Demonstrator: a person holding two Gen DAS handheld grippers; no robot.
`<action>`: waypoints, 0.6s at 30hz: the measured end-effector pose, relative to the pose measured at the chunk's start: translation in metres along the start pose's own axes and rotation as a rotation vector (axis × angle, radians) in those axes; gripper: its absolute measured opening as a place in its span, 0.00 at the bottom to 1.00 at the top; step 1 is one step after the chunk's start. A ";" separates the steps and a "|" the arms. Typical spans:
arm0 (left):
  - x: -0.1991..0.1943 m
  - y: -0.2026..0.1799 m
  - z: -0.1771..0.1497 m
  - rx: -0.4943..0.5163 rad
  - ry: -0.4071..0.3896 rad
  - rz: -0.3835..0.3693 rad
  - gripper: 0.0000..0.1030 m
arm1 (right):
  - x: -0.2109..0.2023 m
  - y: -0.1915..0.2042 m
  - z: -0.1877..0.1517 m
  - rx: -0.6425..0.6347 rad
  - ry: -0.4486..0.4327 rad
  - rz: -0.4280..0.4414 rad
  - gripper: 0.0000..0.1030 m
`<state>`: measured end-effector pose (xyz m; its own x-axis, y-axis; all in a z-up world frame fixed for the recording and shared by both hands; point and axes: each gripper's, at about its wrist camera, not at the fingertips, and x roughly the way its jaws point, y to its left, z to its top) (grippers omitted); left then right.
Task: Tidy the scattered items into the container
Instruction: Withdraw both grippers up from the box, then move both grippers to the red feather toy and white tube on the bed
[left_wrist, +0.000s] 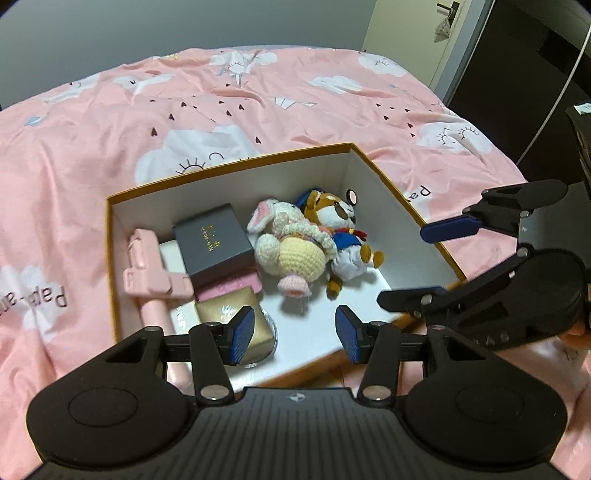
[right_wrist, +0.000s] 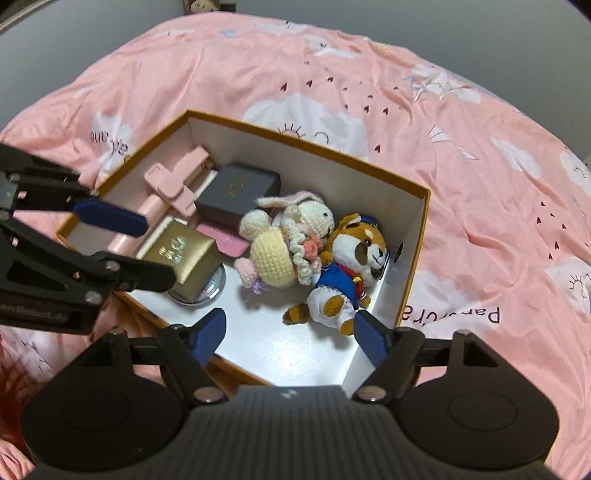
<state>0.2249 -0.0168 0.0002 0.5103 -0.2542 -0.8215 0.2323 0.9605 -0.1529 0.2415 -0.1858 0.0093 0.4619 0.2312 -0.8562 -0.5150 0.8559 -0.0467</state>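
Observation:
An orange box with a white inside (left_wrist: 229, 162) (right_wrist: 306, 142) sits on the bed. In it lie a crocheted bunny (left_wrist: 291, 247) (right_wrist: 291, 240), a plush dog in blue (left_wrist: 343, 229) (right_wrist: 351, 273), a dark grey box (left_wrist: 212, 240) (right_wrist: 236, 194), a gold box (left_wrist: 221, 314) (right_wrist: 181, 254), a pink selfie stick (left_wrist: 147, 273) (right_wrist: 173, 188) and a pink flat case (right_wrist: 227, 238). My left gripper (left_wrist: 295, 336) is open and empty above the box's near edge; it shows in the right wrist view (right_wrist: 125, 243). My right gripper (right_wrist: 291, 334) is open and empty above the box; it shows in the left wrist view (left_wrist: 432, 262).
The pink bedspread (left_wrist: 258, 96) (right_wrist: 461, 166) with cloud prints surrounds the box. A round clear item (right_wrist: 207, 291) lies under the gold box. A dark wardrobe and a door (left_wrist: 517, 44) stand beyond the bed's right side.

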 end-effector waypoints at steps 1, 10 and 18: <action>-0.006 -0.001 -0.003 0.002 -0.005 0.003 0.55 | -0.004 0.002 -0.001 0.006 -0.011 0.001 0.76; -0.063 -0.006 -0.038 -0.024 -0.089 0.060 0.55 | -0.040 0.032 -0.020 0.103 -0.135 0.029 0.78; -0.105 -0.002 -0.083 -0.092 -0.124 0.141 0.55 | -0.072 0.072 -0.056 0.159 -0.291 0.093 0.82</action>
<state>0.1021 0.0170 0.0415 0.6319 -0.1235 -0.7652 0.0779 0.9923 -0.0958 0.1306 -0.1669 0.0392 0.6164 0.4147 -0.6694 -0.4564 0.8809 0.1254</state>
